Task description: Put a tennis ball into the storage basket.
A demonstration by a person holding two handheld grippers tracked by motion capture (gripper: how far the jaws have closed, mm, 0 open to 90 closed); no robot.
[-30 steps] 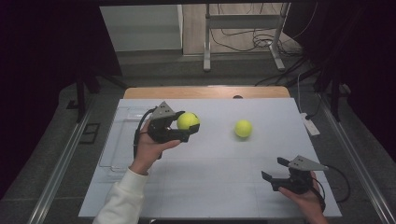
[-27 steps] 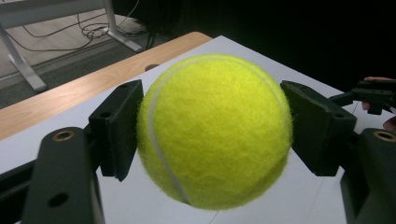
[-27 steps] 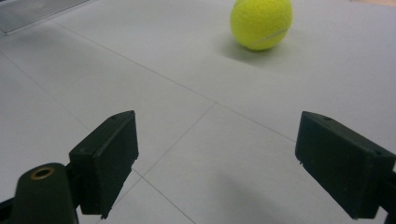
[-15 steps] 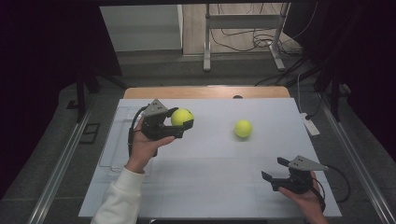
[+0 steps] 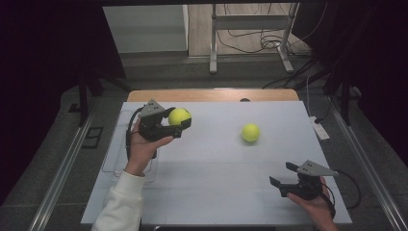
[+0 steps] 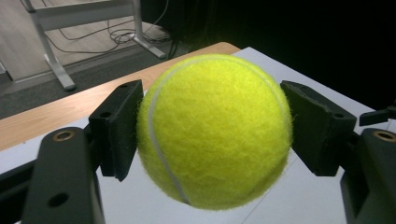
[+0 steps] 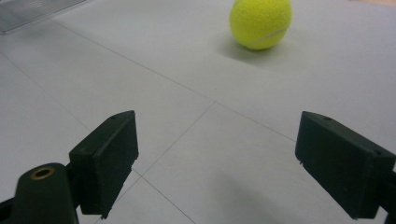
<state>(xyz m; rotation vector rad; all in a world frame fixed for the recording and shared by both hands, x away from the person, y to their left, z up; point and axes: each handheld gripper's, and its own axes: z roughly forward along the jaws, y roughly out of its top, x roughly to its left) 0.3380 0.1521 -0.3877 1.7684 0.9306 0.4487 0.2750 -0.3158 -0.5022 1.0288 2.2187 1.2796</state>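
On the far left your left gripper (image 5: pixel 179 126) is clamped on a ball (image 5: pixel 178 116), mid-carry; the right gripper (image 5: pixel 284 175) sits open. Next you need a spot to set it down.

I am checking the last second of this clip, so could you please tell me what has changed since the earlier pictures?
The left tool, shut on one tennis ball, has carried it a little toward the table's left side, off the surface. The second tennis ball lies where it was, and the right tool rests open at the near right corner as before.
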